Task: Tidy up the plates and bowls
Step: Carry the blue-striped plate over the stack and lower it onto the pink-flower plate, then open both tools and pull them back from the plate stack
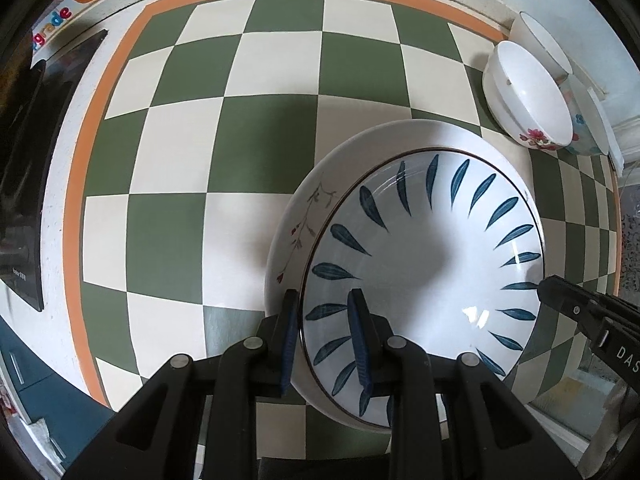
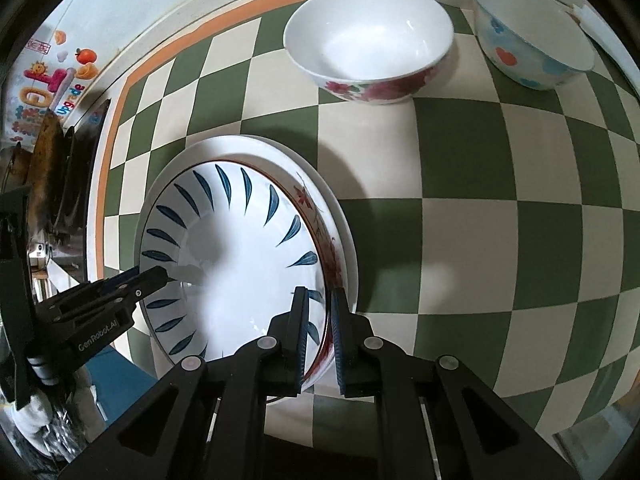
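A blue-leaf plate [image 1: 420,248] [image 2: 240,264] sits nested in a larger white plate with a red twig pattern [image 1: 304,216] [image 2: 320,216] on the green-and-cream checkered table [image 1: 180,160]. My left gripper [image 1: 325,340] is shut on the blue-leaf plate's near rim, one finger inside and one outside. On the opposite rim my right gripper [image 2: 319,336] is shut the same way. Each gripper shows in the other's view: the right gripper [image 1: 540,290], the left gripper [image 2: 166,274].
A white bowl with red flowers [image 1: 528,96] [image 2: 368,40] stands at the table's far side. Beside it is a bowl with blue flowers [image 2: 528,32] [image 1: 580,120], and behind them another white bowl [image 1: 540,40]. A black appliance [image 1: 24,160] borders the table's orange edge.
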`<action>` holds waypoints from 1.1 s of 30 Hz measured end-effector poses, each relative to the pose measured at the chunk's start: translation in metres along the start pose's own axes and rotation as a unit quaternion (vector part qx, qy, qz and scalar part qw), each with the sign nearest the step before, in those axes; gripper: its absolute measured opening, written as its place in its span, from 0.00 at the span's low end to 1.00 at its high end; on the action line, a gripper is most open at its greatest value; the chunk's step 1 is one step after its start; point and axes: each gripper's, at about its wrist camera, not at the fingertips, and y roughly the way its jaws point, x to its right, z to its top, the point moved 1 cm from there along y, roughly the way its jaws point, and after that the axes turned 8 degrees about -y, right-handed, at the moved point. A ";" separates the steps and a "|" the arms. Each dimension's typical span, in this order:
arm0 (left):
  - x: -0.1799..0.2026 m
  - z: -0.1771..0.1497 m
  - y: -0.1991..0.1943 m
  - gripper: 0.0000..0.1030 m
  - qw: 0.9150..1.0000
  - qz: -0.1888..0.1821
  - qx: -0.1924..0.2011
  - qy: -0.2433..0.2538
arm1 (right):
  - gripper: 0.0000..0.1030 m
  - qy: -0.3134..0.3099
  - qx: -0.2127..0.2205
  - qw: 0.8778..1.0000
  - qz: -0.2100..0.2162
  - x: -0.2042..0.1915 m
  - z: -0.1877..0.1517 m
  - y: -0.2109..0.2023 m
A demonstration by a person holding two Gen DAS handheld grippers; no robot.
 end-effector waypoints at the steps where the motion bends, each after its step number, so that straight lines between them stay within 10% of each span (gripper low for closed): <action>1: 0.000 -0.001 -0.003 0.22 1.000 -0.001 0.004 0.000 | 0.15 0.002 0.004 1.000 -0.002 -0.001 -0.001 -0.003; 19: 0.003 -0.082 -0.137 0.27 0.988 -0.022 0.143 0.052 | 0.49 -0.022 0.110 0.991 -0.069 -0.057 -0.085 -0.112; 26: -0.001 -0.122 -0.168 0.73 0.983 -0.038 0.166 0.073 | 0.70 -0.029 0.159 0.983 -0.081 -0.089 -0.137 -0.160; 33: -0.004 -0.144 -0.178 0.87 0.981 -0.048 0.170 0.079 | 0.86 -0.029 0.184 0.978 -0.092 -0.107 -0.173 -0.182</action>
